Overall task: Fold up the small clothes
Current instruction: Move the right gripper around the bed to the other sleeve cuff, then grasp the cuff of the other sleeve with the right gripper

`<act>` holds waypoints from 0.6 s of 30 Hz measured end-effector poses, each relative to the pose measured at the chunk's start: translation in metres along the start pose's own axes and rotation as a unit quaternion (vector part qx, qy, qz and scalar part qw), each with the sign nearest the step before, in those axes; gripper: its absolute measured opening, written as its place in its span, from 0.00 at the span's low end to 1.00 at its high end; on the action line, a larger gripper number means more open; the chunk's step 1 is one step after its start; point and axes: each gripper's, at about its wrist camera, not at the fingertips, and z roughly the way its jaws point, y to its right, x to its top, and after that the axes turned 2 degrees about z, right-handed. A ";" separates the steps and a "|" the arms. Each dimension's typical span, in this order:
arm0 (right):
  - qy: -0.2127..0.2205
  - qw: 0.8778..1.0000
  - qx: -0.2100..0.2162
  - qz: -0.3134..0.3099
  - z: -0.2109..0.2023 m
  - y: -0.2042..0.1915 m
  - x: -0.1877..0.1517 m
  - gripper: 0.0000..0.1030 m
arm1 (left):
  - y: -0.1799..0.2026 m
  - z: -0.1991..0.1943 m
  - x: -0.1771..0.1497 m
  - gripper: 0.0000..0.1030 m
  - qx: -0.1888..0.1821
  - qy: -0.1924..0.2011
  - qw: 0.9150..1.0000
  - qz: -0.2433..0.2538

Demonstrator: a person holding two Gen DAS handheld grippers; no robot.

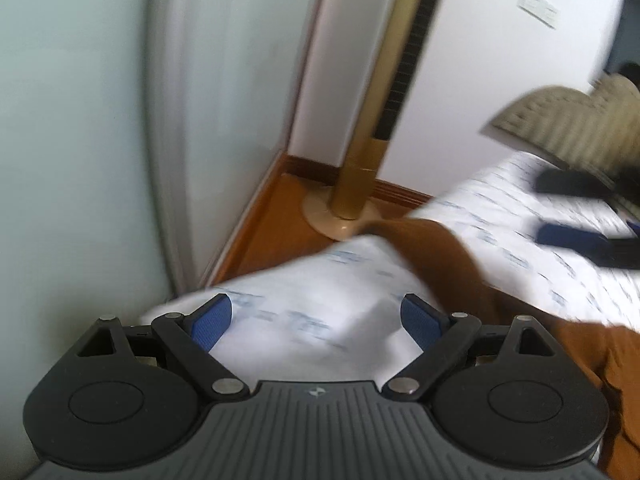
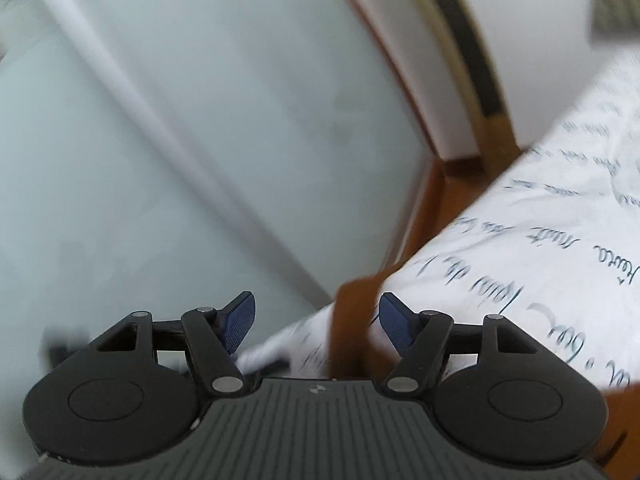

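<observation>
Bedroom corner: pale wardrobe door [image 1: 80, 120] at left, white wall, wood floor [image 1: 276, 216] with skirting, gold tower fan [image 1: 384, 92] standing just off the bed corner. Bed [image 1: 500, 216] under a white sheet printed with blue script; no other surface in view. Woven fan-shaped item [image 1: 568, 120] near the far bed edge, identity unclear. Both views motion-blurred.

Brown garment [image 1: 448, 256] draped over the bed corner, trailing toward lower right in the left view. Left claw [image 1: 316, 320] spread wide, empty, above bare sheet just beside the garment. Right claw [image 2: 316, 320] also spread, a brown strip [image 2: 352, 320] lying between its pads, not pinched. Right claw also seen from the left view as a blurred pair of fingers [image 1: 572, 236] over the sheet.

Risks, judged:
- Garment close to the bed edge; a sideways tug likely to slide it onto the floor.
- Closing on sheet together with cloth; loose sheet would lift and spoil the fold.
- Blur suggests fast motion; poor aim at the hem probable.
- Fan near enough to knock on a wide swing.
</observation>
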 end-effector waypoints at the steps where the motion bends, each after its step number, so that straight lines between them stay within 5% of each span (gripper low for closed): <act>1: -0.022 1.000 0.003 0.018 0.009 0.008 0.010 0.67 | 0.011 0.000 -0.003 0.90 0.001 0.003 1.000 0.009; 6: -0.135 0.988 -0.021 0.070 0.061 0.024 0.038 0.67 | 0.054 0.000 -0.019 0.90 0.048 0.016 0.998 0.039; 13: -0.188 0.979 -0.014 0.074 0.111 0.028 0.046 0.64 | 0.064 0.004 -0.029 0.90 0.061 0.015 0.998 0.023; 18: -0.213 0.975 -0.013 0.061 0.126 0.021 0.048 0.26 | 0.073 0.005 -0.034 0.92 0.074 0.022 0.997 0.027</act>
